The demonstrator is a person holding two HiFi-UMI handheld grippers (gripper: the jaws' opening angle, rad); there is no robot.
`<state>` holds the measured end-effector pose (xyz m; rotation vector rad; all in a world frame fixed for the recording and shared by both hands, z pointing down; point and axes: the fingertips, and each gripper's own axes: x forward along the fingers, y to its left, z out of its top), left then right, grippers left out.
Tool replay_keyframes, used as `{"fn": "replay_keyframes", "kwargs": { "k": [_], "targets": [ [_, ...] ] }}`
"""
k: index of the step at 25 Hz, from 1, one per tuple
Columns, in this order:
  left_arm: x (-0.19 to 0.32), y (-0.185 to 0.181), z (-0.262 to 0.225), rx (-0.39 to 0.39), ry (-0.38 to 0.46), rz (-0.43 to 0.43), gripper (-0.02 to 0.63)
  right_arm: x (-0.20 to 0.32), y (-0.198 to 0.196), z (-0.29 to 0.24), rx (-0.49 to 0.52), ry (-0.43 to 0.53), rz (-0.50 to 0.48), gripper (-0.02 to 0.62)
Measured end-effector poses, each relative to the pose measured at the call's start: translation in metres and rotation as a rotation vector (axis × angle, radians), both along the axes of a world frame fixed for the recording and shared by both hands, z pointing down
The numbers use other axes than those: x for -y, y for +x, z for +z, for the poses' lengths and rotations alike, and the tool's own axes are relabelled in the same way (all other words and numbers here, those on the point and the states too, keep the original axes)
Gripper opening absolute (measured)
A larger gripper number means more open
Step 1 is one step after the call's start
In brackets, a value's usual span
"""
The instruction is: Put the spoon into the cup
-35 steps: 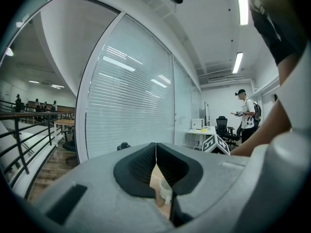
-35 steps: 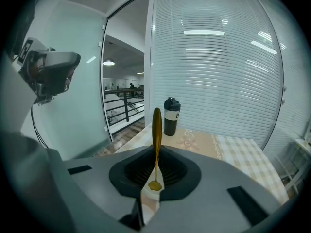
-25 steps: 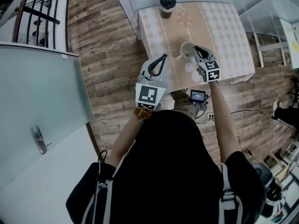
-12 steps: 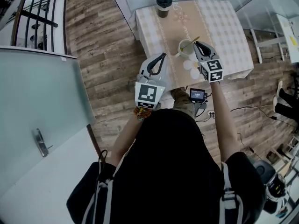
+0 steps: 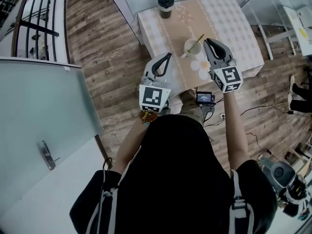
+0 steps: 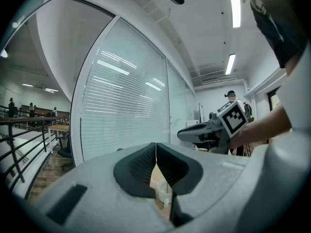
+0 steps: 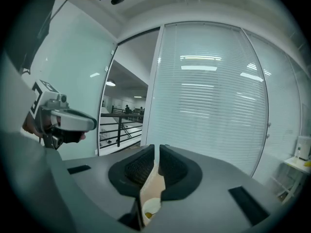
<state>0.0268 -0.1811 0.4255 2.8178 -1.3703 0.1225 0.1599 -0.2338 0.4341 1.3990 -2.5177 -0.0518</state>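
Spoon (image 5: 198, 41) is in the cup (image 5: 191, 48): bowl end down inside, handle leaning out over the rim toward 1 o'clock in the head view. The cup stands upright on the desk (image 5: 229, 18), on the tan centre strip of the checked cloth.

Right gripper (image 5: 208, 41) is just beside the cup, which sits at its 9 o'clock. In the right gripper view the right gripper (image 7: 156, 147) has its fingers (image 7: 172, 166) only a thin slit apart with nothing between them; the cup (image 7: 150, 208) shows below through the gap, with something yellowish inside. No contact with cup or spoon.

Left gripper (image 5: 169, 56) is over the desk's left near edge, with the cup at its 2 o'clock and clear of it. In the left gripper view the left gripper (image 6: 156, 145) has its fingers (image 6: 138, 166) pressed together at the tips and holds nothing.

A dark lidded cup (image 5: 165, 5) stands at 11 o'clock from the white cup, well apart, near the desk's far left corner.
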Motion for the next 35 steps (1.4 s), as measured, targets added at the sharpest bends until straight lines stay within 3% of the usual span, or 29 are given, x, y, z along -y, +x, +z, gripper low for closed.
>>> {"fn": "replay_keyframes", "kwargs": {
  "k": [11, 26, 31, 35],
  "targets": [
    [-0.001, 0.005, -0.05, -0.028, 0.118, 0.036, 0.018, -0.045, -0.037, -0.104, -0.018, 0.242, -0.051, 0.018],
    [-0.02, 0.006, -0.056, -0.058, 0.14, 0.042, 0.018, -0.097, -0.015, -0.109, 0.181, 0.251, 0.057, 0.018],
    [-0.023, 0.01, -0.053, -0.067, 0.14, 0.045, 0.018, -0.102, -0.016, -0.09, 0.18, 0.22, 0.149, 0.014],
    [-0.023, 0.008, -0.048, -0.06, 0.132, 0.04, 0.018, -0.102, -0.031, -0.075, 0.132, 0.192, 0.144, 0.011]
  ]
}}
